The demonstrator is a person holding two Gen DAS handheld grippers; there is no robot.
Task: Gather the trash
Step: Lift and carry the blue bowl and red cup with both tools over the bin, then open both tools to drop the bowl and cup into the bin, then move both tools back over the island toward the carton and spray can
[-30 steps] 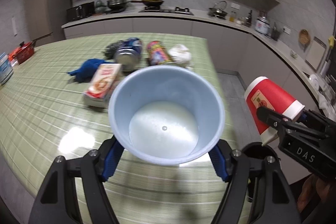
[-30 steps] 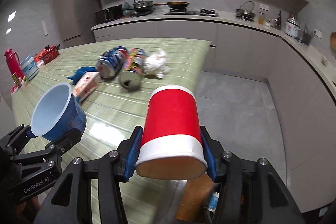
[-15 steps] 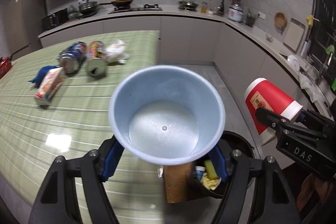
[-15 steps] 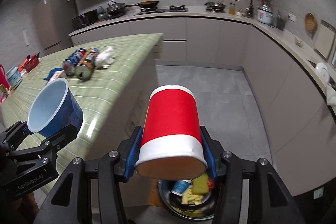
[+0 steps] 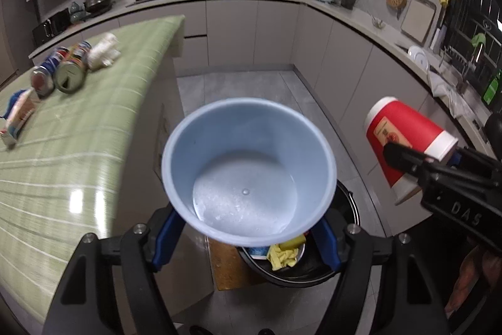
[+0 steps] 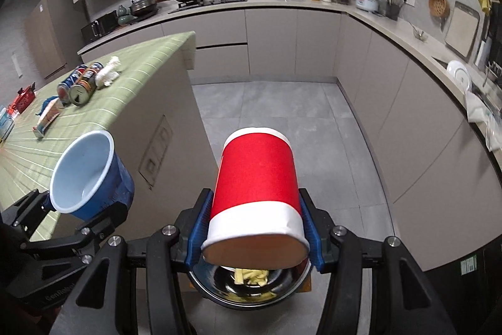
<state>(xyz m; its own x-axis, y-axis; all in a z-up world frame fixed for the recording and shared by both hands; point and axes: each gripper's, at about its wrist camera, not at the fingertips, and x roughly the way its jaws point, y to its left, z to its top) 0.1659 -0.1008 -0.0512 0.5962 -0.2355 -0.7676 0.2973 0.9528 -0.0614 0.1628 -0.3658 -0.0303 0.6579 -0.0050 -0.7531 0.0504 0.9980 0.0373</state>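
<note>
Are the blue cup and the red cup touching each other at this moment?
Apart. The right wrist view shows the blue cup and the red cup each in its own tongs, with bare cabinet side and floor between them.

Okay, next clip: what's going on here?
A person is clearing trash with a gripper in each hand. The left gripper holds a blue cup, empty inside; the right gripper holds a red cup. Both are held out past the table edge, above a bin on the floor that already holds scraps. Two cans, a tissue wad and a small carton are left on the table.
</note>
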